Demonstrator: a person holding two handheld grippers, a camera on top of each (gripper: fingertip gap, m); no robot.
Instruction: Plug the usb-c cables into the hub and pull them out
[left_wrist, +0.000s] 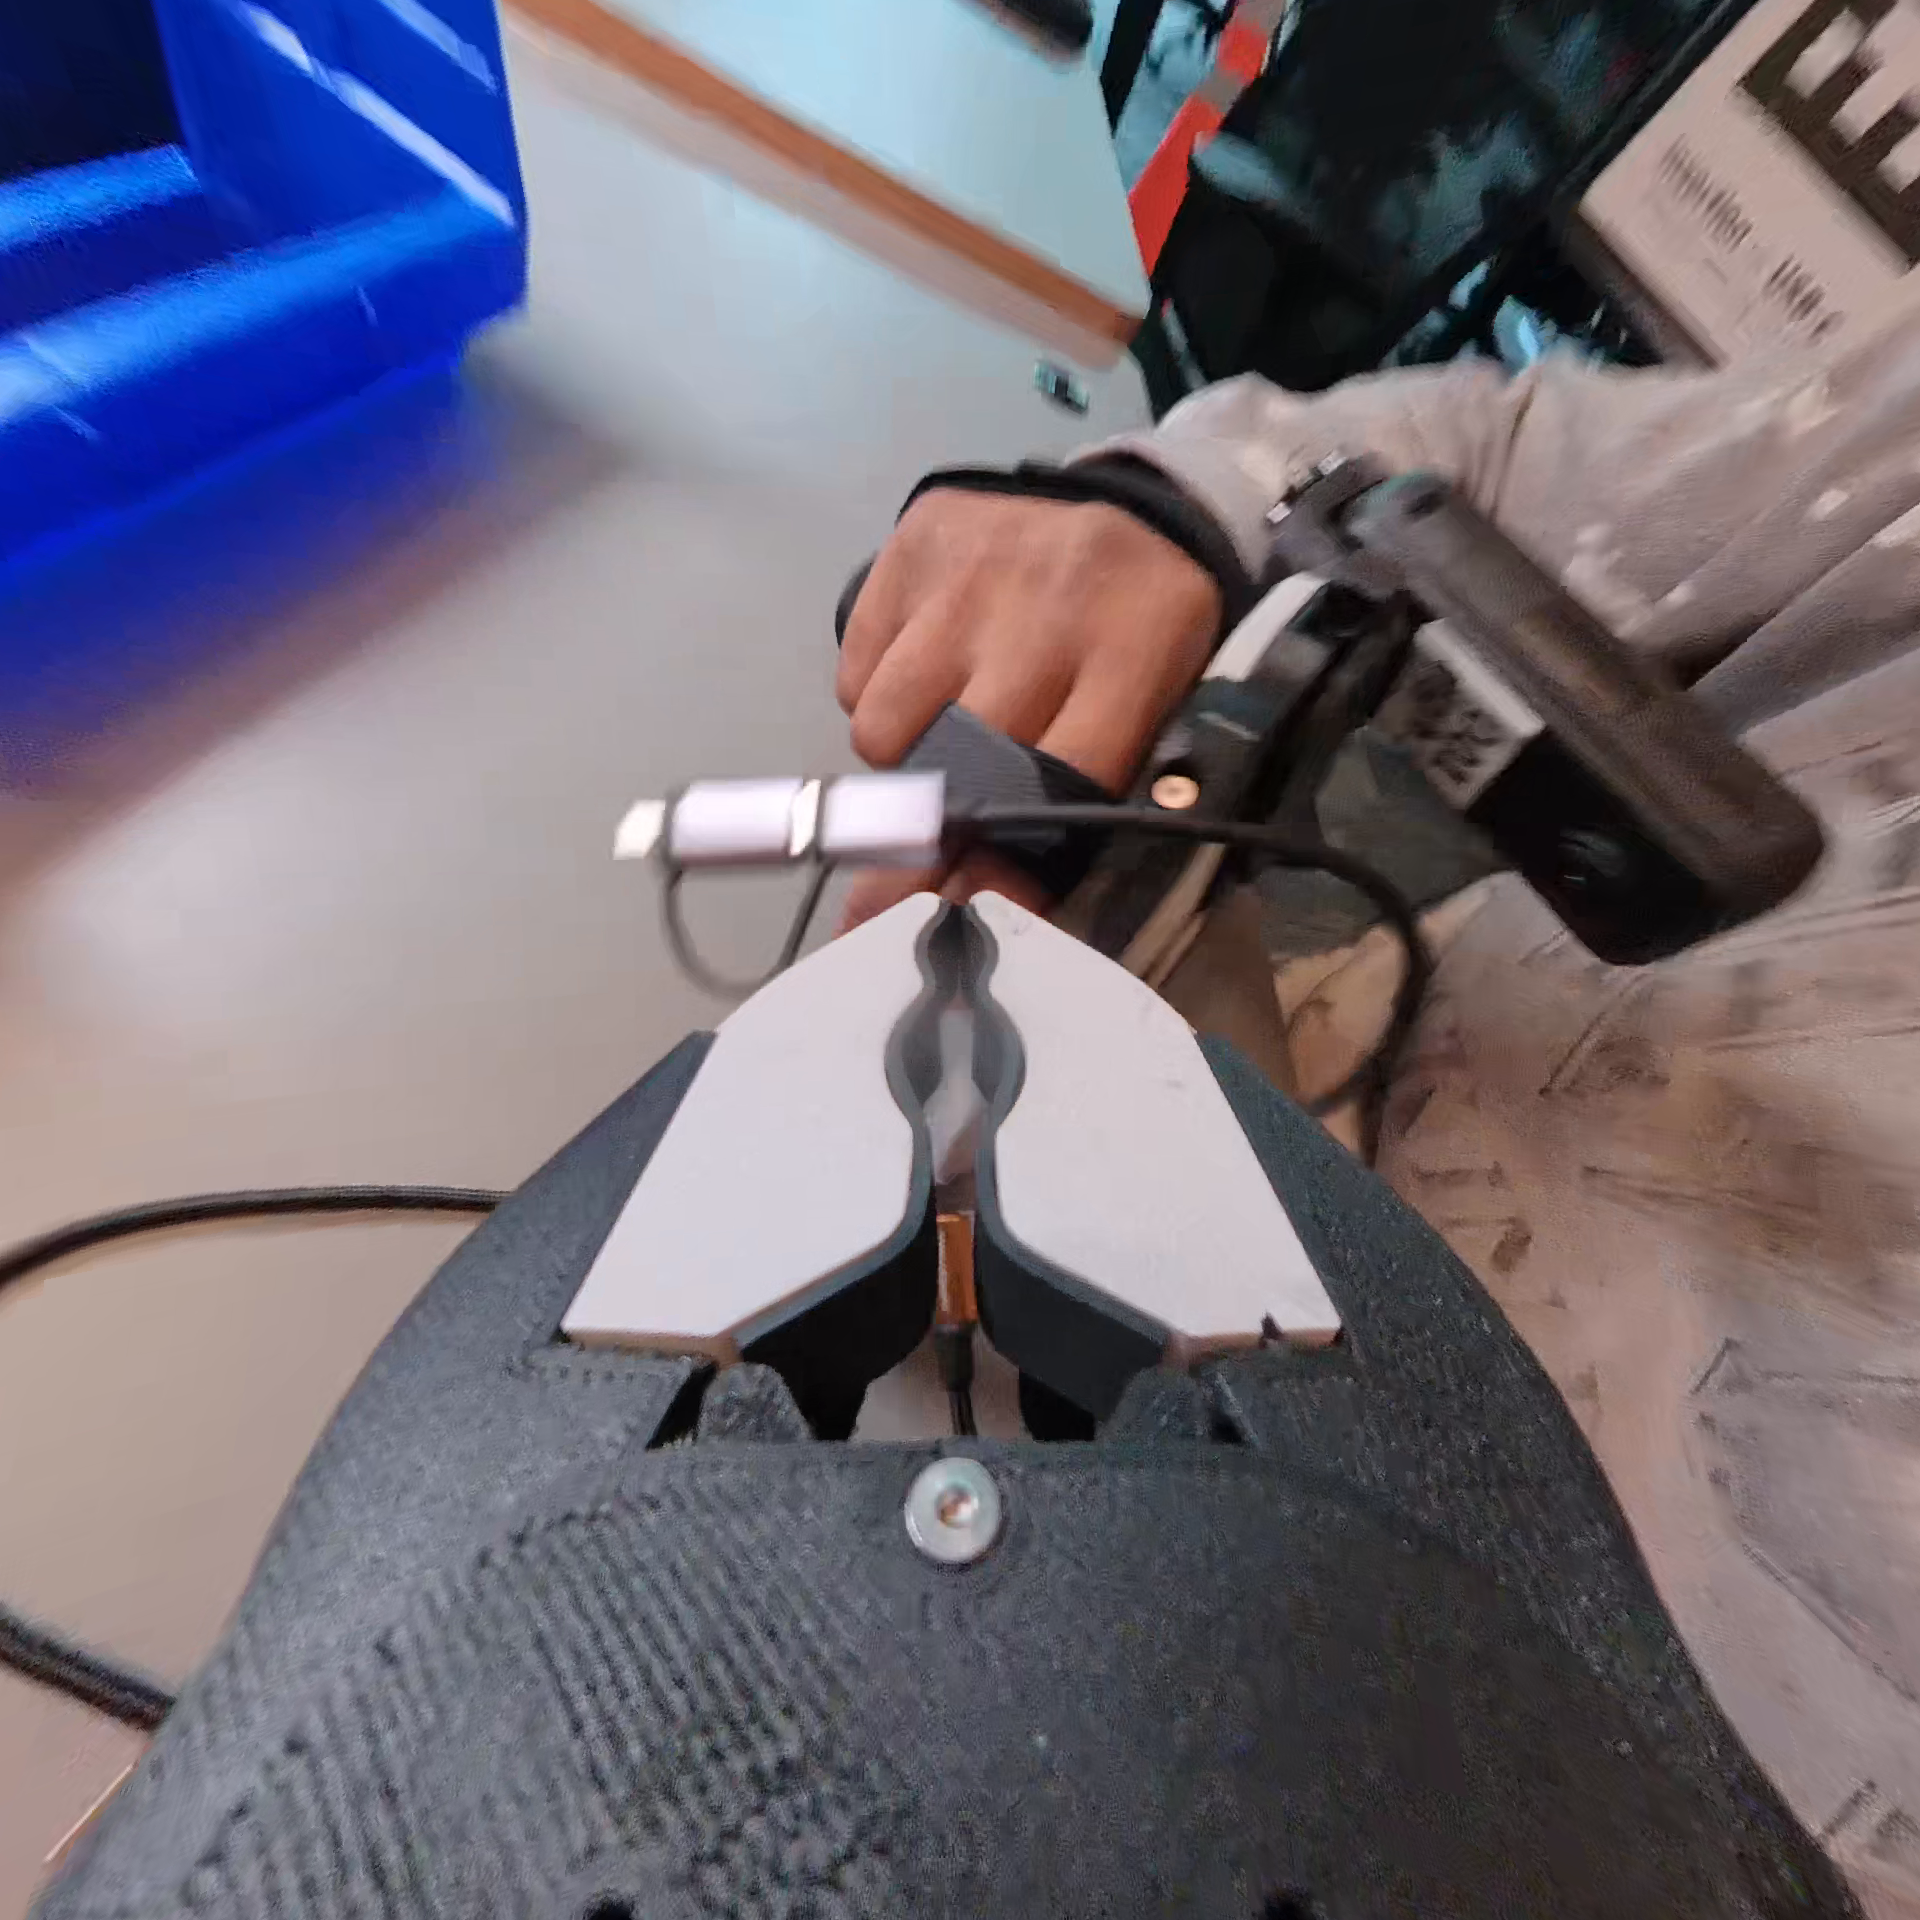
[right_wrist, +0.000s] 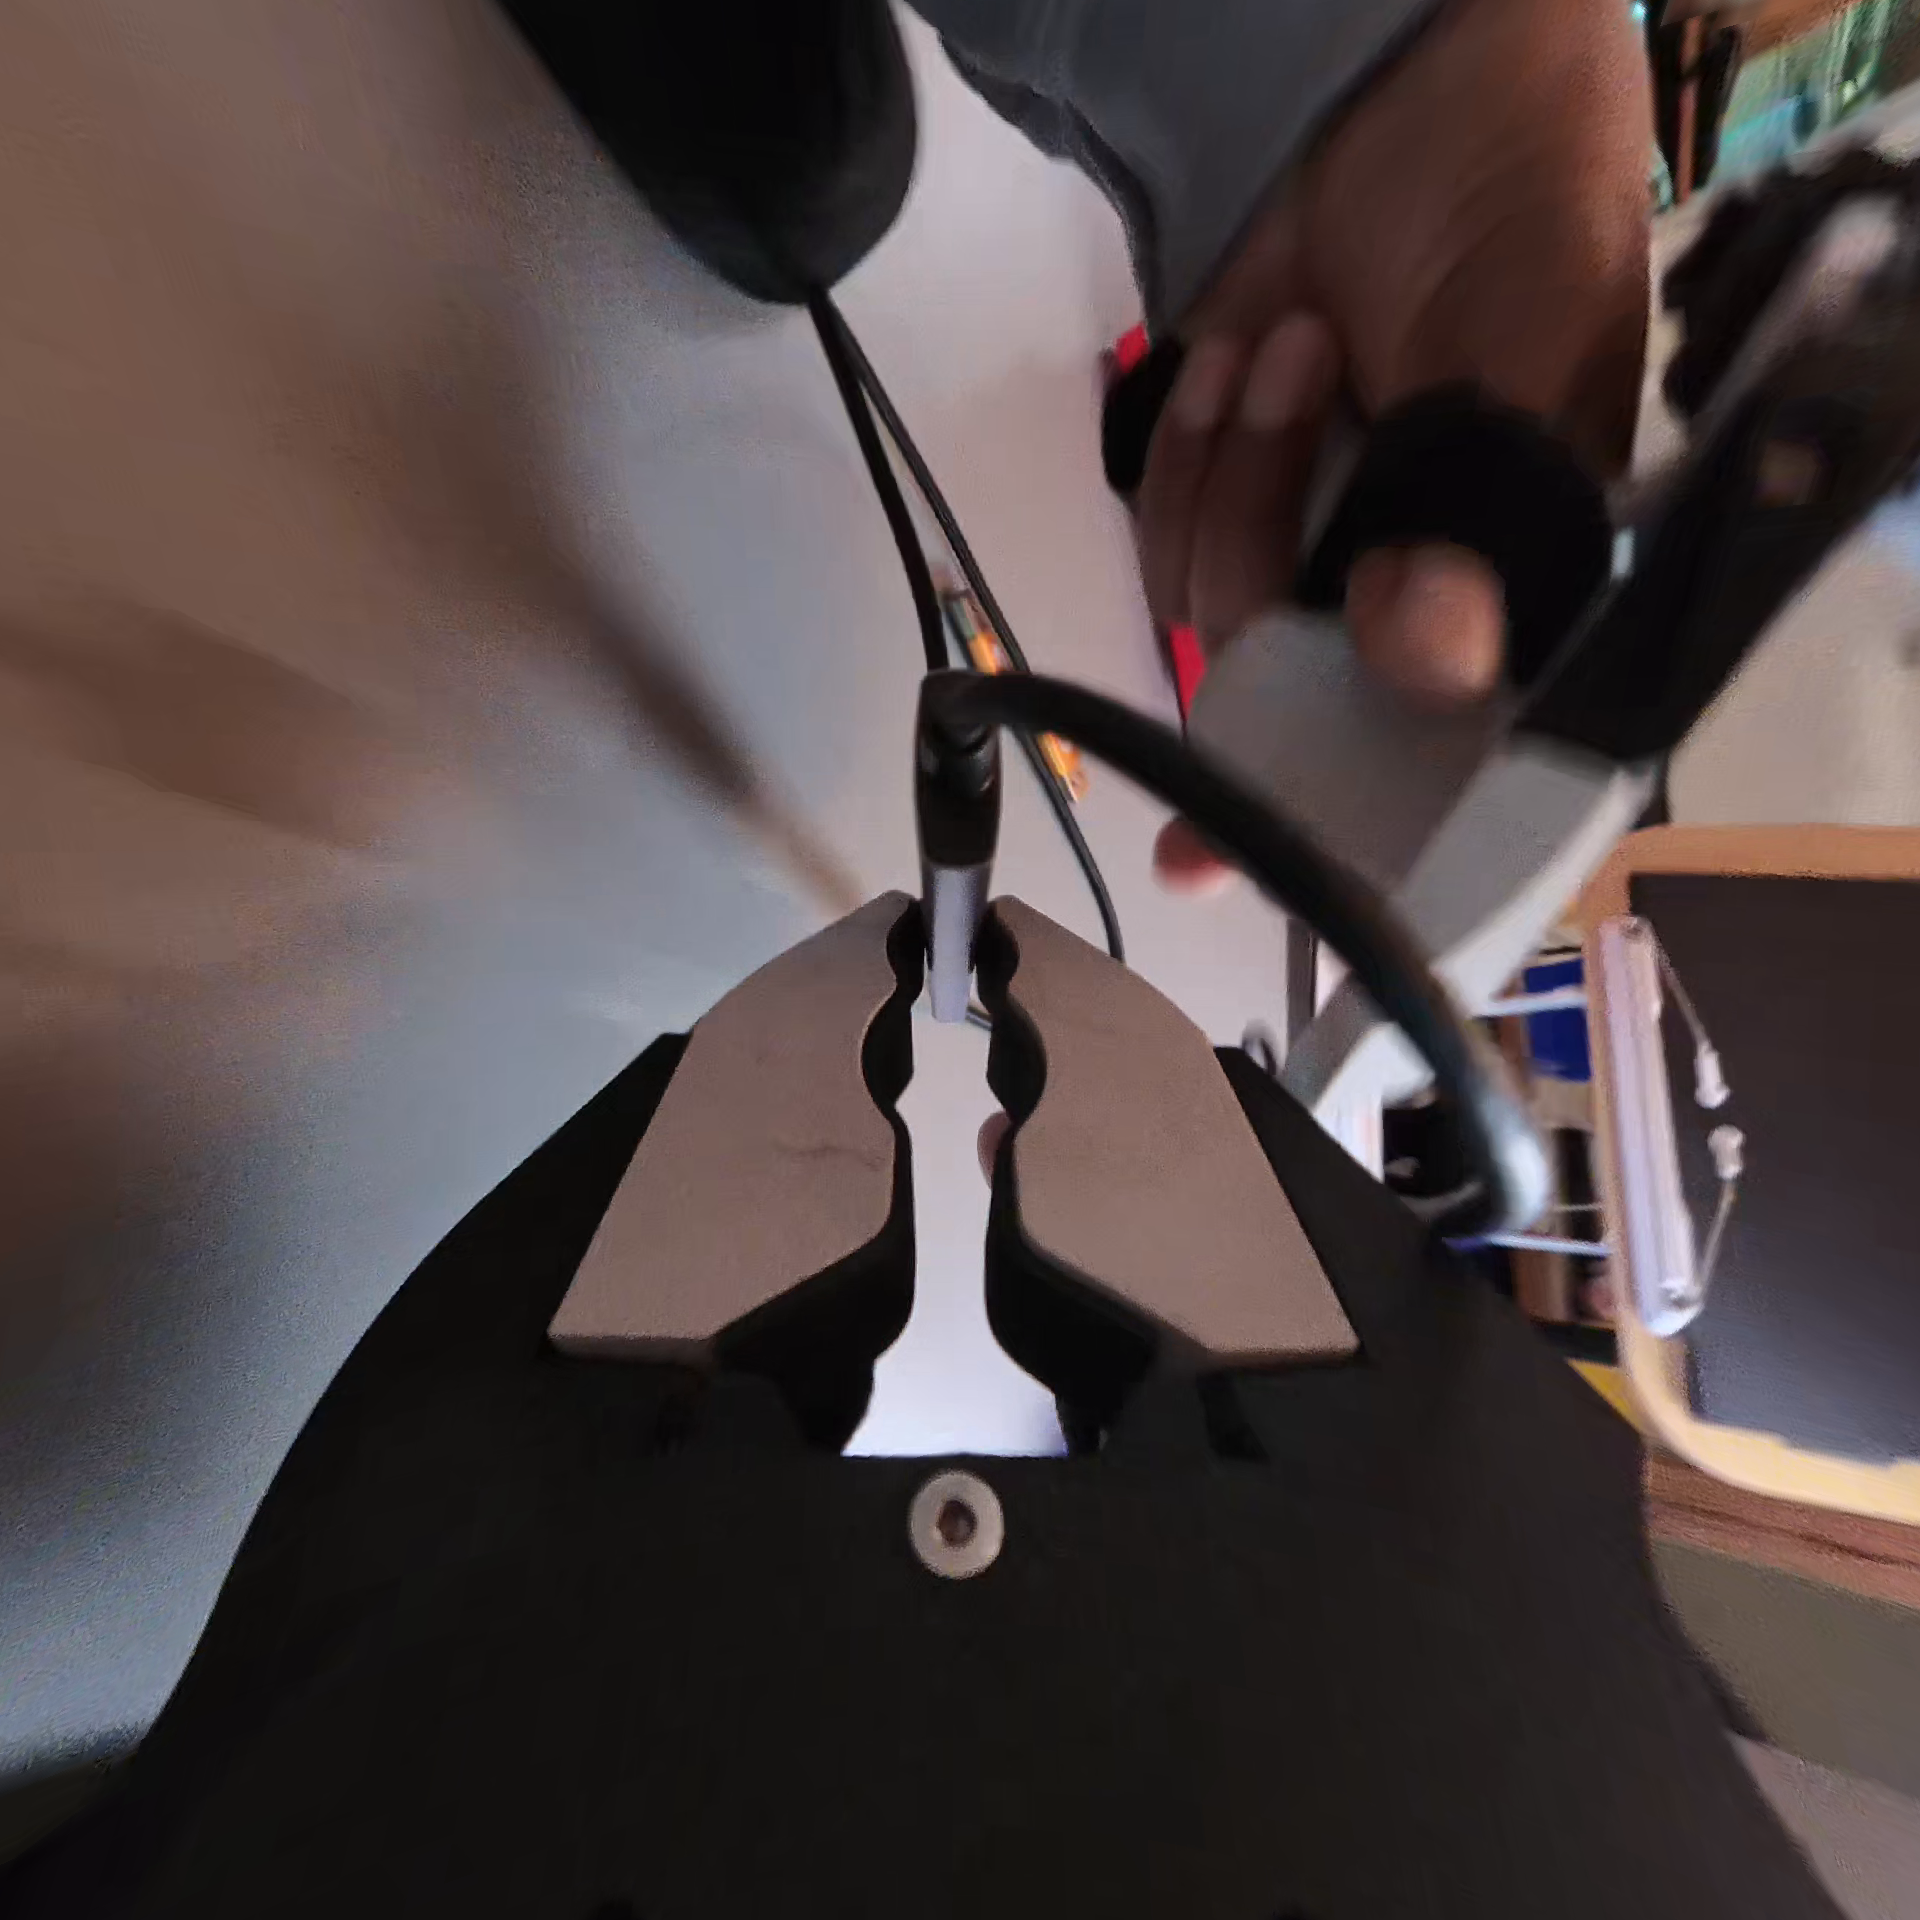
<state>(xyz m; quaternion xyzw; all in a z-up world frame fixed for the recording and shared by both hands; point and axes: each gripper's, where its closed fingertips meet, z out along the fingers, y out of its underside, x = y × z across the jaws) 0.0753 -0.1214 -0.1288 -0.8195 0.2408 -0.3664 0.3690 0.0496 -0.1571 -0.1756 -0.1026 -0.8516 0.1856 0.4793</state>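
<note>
In the left wrist view my left gripper (left_wrist: 954, 916) is shut on a thin silver-grey piece, the hub (left_wrist: 951, 1101), with a copper-coloured connector (left_wrist: 954, 1273) and a cable behind it. Just beyond its tips, my right gripper (left_wrist: 971, 795), held by a hand (left_wrist: 1023, 623), grips a silver two-part USB-C plug (left_wrist: 790, 821) whose tip points left, apart from the hub. In the right wrist view my right gripper (right_wrist: 954, 920) is shut on that silver plug (right_wrist: 954, 951). Its black cable (right_wrist: 1247, 821) curves off to the right.
A blue bin (left_wrist: 260, 270) stands at the far left on the pale table (left_wrist: 644, 436). A black braided cable (left_wrist: 208, 1210) lies at the left. A wood-edged dark board (right_wrist: 1787, 1143) is at the right. Thin black wires (right_wrist: 894, 468) hang ahead. A hand (right_wrist: 1455, 312) holds the other gripper nearby.
</note>
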